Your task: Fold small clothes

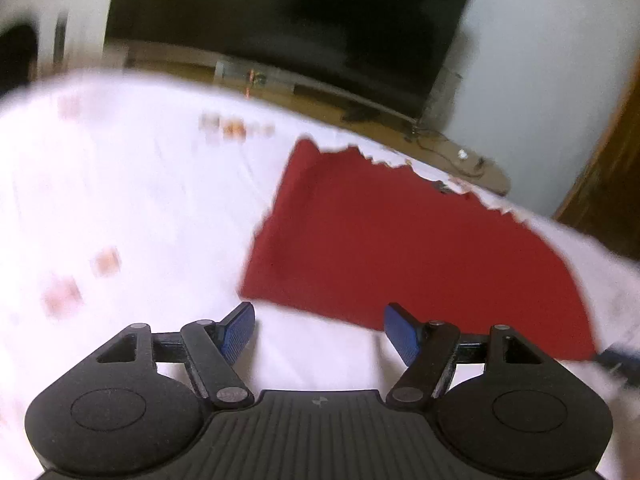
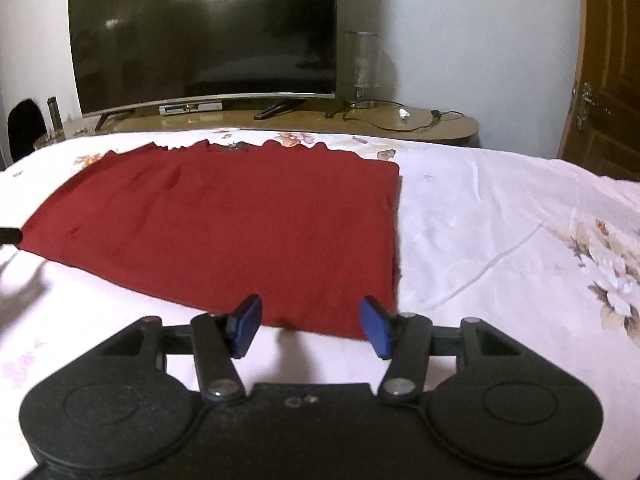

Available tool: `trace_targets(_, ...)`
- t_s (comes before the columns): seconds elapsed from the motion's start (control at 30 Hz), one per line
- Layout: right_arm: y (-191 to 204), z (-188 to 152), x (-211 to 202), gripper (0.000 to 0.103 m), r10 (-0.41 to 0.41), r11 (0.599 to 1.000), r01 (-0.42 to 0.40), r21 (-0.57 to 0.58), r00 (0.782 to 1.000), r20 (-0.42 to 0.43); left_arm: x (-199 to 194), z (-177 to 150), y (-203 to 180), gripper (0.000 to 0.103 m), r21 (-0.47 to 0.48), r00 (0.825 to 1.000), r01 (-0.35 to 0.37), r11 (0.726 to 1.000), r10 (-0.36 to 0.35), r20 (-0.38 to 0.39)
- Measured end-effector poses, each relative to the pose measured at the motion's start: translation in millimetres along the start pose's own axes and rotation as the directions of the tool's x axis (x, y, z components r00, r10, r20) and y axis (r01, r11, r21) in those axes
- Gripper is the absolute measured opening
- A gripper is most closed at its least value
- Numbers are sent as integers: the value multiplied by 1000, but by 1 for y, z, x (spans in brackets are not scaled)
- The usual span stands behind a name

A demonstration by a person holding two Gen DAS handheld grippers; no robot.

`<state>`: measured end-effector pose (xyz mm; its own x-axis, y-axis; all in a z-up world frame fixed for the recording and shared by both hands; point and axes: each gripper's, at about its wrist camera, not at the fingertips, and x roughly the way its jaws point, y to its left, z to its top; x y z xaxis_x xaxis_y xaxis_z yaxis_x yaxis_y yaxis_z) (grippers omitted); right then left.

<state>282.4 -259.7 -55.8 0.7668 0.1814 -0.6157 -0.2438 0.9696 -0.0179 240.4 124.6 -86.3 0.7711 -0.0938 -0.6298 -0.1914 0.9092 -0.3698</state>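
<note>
A: How many garments do you have in front of you?

B: One; a single red cloth point(image 2: 224, 232) lies spread flat on the bed point(image 2: 500, 216), its far edge wavy, its right edge straight; in the left view the same cloth point(image 1: 400, 240) sits ahead and to the right, and the picture is blurred.

A: And your claws?

B: Two; your left claw point(image 1: 320, 330) stands wide open with nothing between its two blue pads point(image 1: 238, 332); it hangs over bare sheet just short of the cloth's near edge; your right claw point(image 2: 312, 328) is also spread wide and grips nothing; its two blue pads point(image 2: 248, 326) sit at the cloth's near edge, close to the near right corner; you cannot tell whether they touch the fabric.

A: What else can you count?

B: One dark TV point(image 2: 200, 32) on one wooden surface point(image 2: 440, 126) beyond the bed; one small box point(image 2: 190, 108) under the screen; one clear glass lamp point(image 2: 362, 64) to the right of the TV; one black cable point(image 2: 400, 122) trailing across the wood; one white scrap point(image 2: 404, 113) near it; one wooden door point(image 2: 608, 72) at the far right. The sheet is white with flower prints; several clusters show, the largest at the right.

A: Any writing or brand?

B: None that you can read; the box and TV are too small or too dark to tell.
</note>
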Motion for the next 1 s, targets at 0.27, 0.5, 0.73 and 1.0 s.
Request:
trace_targets(0.27, 21, 7, -12, 60, 51, 999, -50, -18, 998, 42, 32, -3, 42, 71, -376, 990, 136, 917, -140, 17)
trace_targets(0.5, 24, 17, -2, 60, 78, 997, -79, 16, 996, 44, 57, 7, 53, 66, -492, 981, 190, 850, -181, 67)
trace_targets(0.73, 46, 43, 34, 32, 150, 988, -150, 20, 989, 15, 81, 1, 62, 8, -549, 973, 224, 805, -215, 83)
trace_targets(1.0, 88, 86, 85, 17, 192, 981, -191, -46, 981, 28, 83, -3, 70, 8, -543, 958, 283, 790, -257, 126)
